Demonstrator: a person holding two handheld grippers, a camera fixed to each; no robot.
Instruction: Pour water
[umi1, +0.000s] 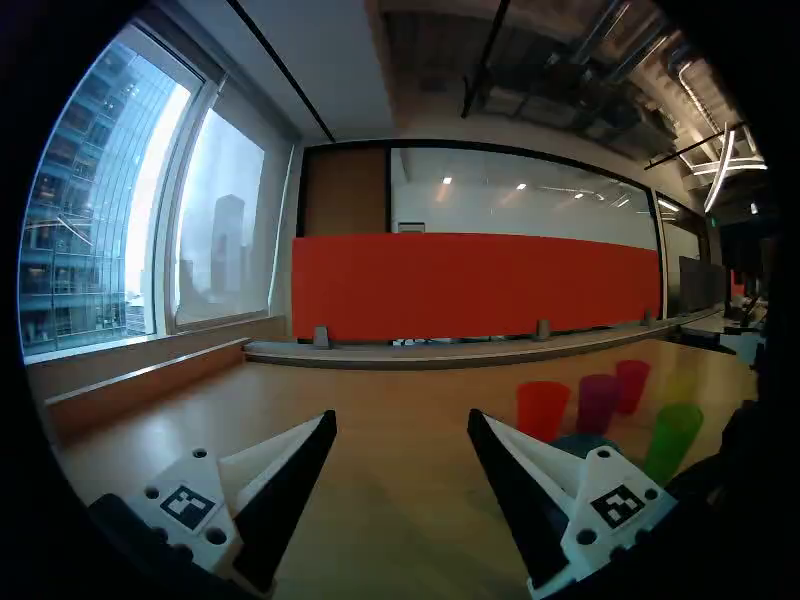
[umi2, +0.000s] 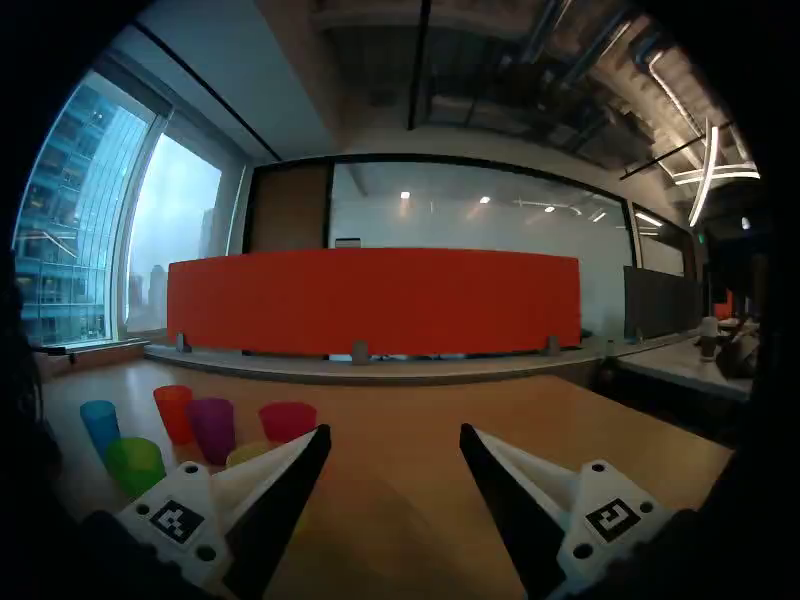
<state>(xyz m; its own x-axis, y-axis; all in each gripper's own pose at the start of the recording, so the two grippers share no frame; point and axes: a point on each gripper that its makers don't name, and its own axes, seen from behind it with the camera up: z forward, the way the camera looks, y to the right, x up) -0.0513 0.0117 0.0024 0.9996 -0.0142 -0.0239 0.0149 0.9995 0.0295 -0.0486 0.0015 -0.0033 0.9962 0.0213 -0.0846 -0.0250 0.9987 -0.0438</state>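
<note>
Several coloured plastic cups stand in a cluster on the wooden table (umi1: 400, 520). In the left gripper view they lie to the right: an orange cup (umi1: 542, 408), a purple cup (umi1: 597, 400), a red cup (umi1: 631, 383) and a green cup (umi1: 672, 435). My left gripper (umi1: 401, 414) is open and holds nothing. In the right gripper view the cluster lies to the left: a blue cup (umi2: 100, 425), a green cup (umi2: 135, 465), an orange cup (umi2: 174, 412), a purple cup (umi2: 213, 428) and a red cup (umi2: 287, 420). A yellow cup (umi2: 250, 455) is partly hidden behind a finger. My right gripper (umi2: 393, 430) is open and holds nothing.
An orange partition panel (umi1: 470, 285) stands along the table's far edge. Large windows (umi1: 110, 200) and a low ledge run along the left side. Other desks (umi2: 690, 365) with dark items stand to the far right. Bare tabletop stretches ahead of both grippers.
</note>
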